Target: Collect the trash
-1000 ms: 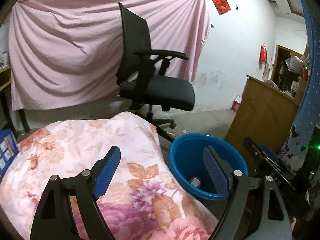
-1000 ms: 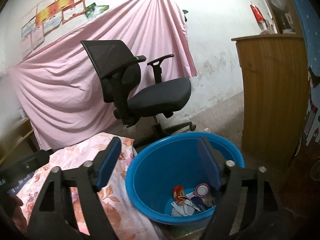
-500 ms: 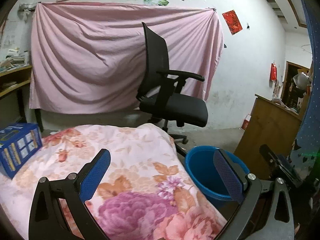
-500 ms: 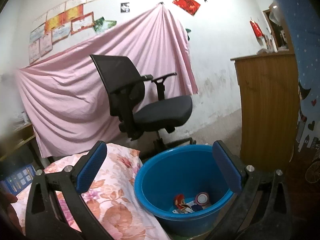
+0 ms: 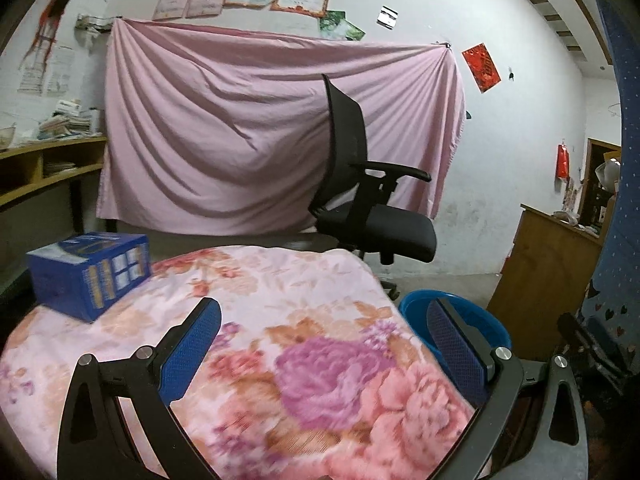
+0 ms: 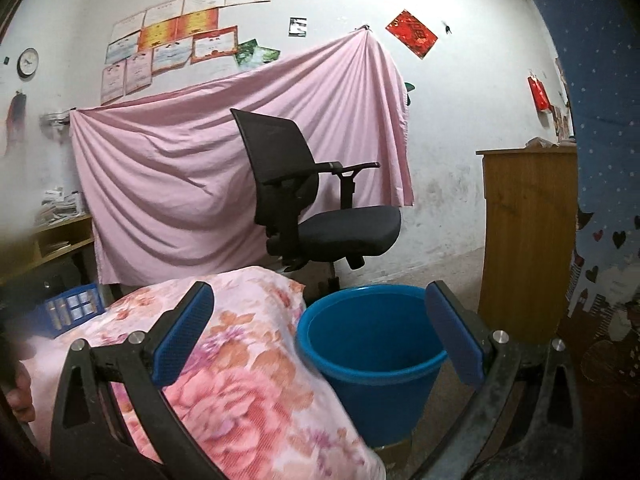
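Both our left gripper [image 5: 324, 344] and right gripper [image 6: 320, 332] have jaws spread wide, empty, over the floral blanket [image 5: 280, 320]; blue bucket [image 6: 372, 344] sits right, handy for trash.

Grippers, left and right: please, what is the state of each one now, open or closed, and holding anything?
Left gripper: open wide, holding nothing, over the floral blanket.
Right gripper: open wide, holding nothing, facing the blue bucket.
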`<state>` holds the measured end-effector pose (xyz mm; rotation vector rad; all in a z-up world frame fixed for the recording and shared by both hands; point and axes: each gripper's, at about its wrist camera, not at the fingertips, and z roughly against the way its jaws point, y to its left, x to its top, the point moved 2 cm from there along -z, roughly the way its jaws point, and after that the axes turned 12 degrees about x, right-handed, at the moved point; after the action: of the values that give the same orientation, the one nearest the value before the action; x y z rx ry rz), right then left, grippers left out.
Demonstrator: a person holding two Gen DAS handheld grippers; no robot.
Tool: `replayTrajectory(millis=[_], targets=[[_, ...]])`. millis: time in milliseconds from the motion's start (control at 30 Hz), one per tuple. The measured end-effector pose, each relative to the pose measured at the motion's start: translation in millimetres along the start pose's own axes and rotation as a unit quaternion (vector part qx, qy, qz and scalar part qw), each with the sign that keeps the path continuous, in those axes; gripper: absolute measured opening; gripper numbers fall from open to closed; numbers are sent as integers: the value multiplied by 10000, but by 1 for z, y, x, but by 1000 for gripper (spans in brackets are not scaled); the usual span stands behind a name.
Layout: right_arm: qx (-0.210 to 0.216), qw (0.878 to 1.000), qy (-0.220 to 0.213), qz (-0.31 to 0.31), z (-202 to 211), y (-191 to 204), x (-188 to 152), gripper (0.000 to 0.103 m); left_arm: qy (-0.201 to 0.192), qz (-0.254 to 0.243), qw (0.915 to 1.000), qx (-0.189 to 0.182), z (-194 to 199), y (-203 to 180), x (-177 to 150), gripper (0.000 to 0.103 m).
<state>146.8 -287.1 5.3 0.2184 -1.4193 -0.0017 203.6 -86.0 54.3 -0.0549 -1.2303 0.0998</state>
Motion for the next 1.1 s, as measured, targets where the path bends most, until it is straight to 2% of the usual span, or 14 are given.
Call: replayTrajectory(millis=[167,467,900,1100], targets=[[-97,9996,-247,21,36,23,-1,103,-103,-16,9998,155,32,20,-9,101],[-13,9992,-321,255,89,65,-12,103,-209,-34,9988,435,88,56,-38,101],[83,9985,-311,436,140,109,-38,103,-384,-16,9971,662,153,95,-82,101],[74,9975,-395,583,154,124,-51,103,-365,76,9966,739,166,107,-103,101]])
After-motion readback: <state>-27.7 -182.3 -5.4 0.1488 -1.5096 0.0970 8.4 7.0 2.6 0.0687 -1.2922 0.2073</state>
